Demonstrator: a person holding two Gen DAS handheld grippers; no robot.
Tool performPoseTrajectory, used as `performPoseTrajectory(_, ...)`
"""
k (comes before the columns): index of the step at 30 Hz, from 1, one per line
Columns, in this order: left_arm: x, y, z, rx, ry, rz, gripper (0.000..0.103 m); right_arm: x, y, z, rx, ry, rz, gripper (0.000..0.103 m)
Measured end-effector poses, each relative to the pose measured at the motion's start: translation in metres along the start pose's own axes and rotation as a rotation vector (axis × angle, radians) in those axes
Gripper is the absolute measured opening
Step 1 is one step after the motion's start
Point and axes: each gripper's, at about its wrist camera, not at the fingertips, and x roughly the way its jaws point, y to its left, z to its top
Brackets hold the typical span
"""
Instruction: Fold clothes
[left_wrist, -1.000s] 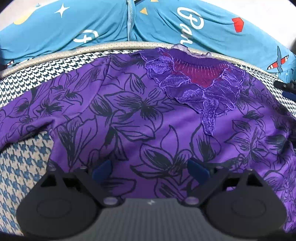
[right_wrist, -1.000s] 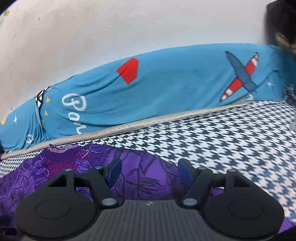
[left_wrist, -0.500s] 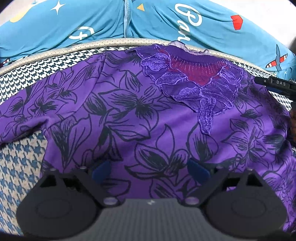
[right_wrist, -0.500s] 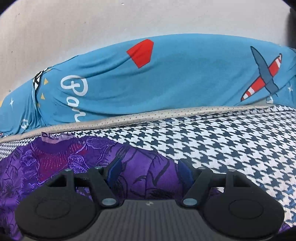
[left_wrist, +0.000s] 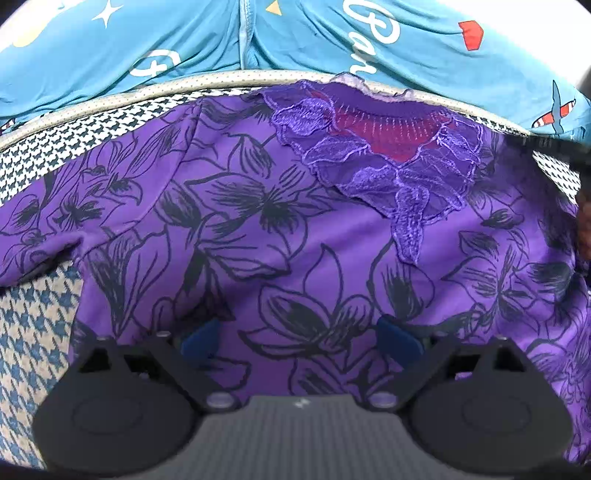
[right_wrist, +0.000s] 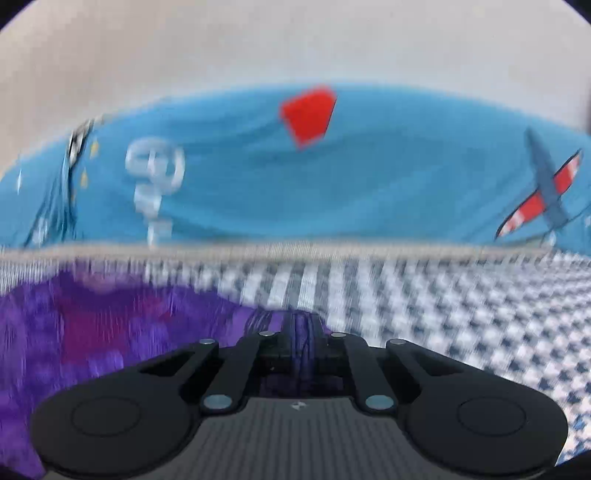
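The right hand-held gripper (right_wrist: 303, 341) has now closed, pinching the purple blouse (right_wrist: 110, 325).

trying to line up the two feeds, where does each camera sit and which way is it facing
Left wrist: on the left gripper, low over the purple floral top, facing its lace collar and the blue printed pillows; fingers apart.
Right wrist: on the right gripper, at the top's edge, facing across the houndstooth cover to the wall; fingers shut on purple fabric, picture blurred.
Shared: top, collar, cover, pillows.
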Motion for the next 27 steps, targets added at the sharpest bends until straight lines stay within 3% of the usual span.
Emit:
performPoseTrajectory(2,-0.001,-0.004,0.001,0.000,-0.011,-0.003,0.095,-0.009,0.000,0.012,0.058,-0.099,0.002,0.008)
performPoseTrajectory(4,-0.002,-0.010,0.002,0.003,-0.015,-0.013,0.095,-0.007,0.005,0.019,0.079,-0.129,-0.045,0.009)
performPoseTrajectory(7,-0.001,-0.019,0.000,0.020,-0.017,-0.015,0.095,0.003,0.006,0.018,0.121,-0.086,-0.062,0.015)
performPoseTrajectory(8,-0.002,-0.021,0.000,0.028,-0.022,-0.014,0.095,0.003,0.003,0.018,0.150,-0.075,-0.053,0.027)
performPoseTrajectory(9,-0.003,-0.024,-0.001,0.039,-0.029,-0.013,0.095,0.001,0.000,0.018,0.180,-0.071,-0.048,0.031)
performPoseTrajectory(13,-0.011,-0.032,-0.001,0.064,-0.054,-0.021,0.095,-0.017,-0.005,0.017,0.200,-0.059,-0.017,0.033)
performPoseTrajectory(18,-0.020,-0.032,0.000,0.066,-0.080,-0.020,0.095,-0.049,-0.010,0.004,0.165,-0.001,-0.058,0.034)
performPoseTrajectory(27,-0.025,-0.030,0.000,0.086,-0.099,0.023,0.098,-0.110,-0.025,-0.020,0.208,0.043,-0.096,0.052)
